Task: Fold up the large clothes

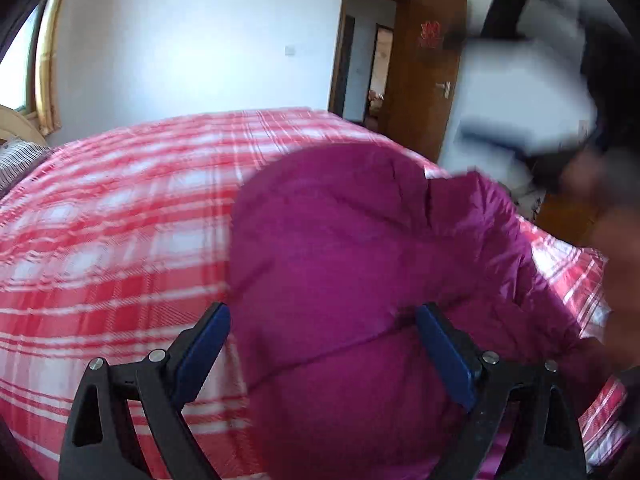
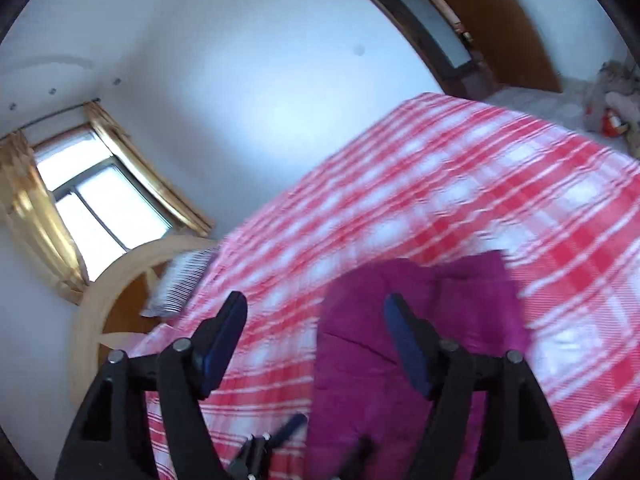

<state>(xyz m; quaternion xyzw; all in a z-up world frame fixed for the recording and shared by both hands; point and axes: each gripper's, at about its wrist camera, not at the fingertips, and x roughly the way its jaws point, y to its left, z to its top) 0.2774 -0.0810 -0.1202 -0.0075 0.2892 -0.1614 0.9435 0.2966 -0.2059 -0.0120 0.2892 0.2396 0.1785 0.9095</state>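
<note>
A magenta padded jacket [image 1: 360,264] lies folded on a bed with a red and white checked cover [image 1: 120,220]. My left gripper [image 1: 322,312] is open just above the jacket's near left edge, nothing between its blue pads. In the right wrist view the jacket [image 2: 460,304] lies below my right gripper [image 2: 316,304], which is open and empty, raised above the bed [image 2: 480,184]. The left gripper's fingertips [image 2: 294,426] show at the bottom of that view. The right gripper shows as a blurred shape [image 1: 532,120] at the upper right of the left wrist view.
A striped pillow [image 2: 180,284] and a wooden headboard [image 2: 104,292] are at the bed's head, under a curtained window [image 2: 92,204]. An open wooden door [image 1: 424,76] stands beyond the bed. Soft toys [image 2: 612,100] lie at the far right.
</note>
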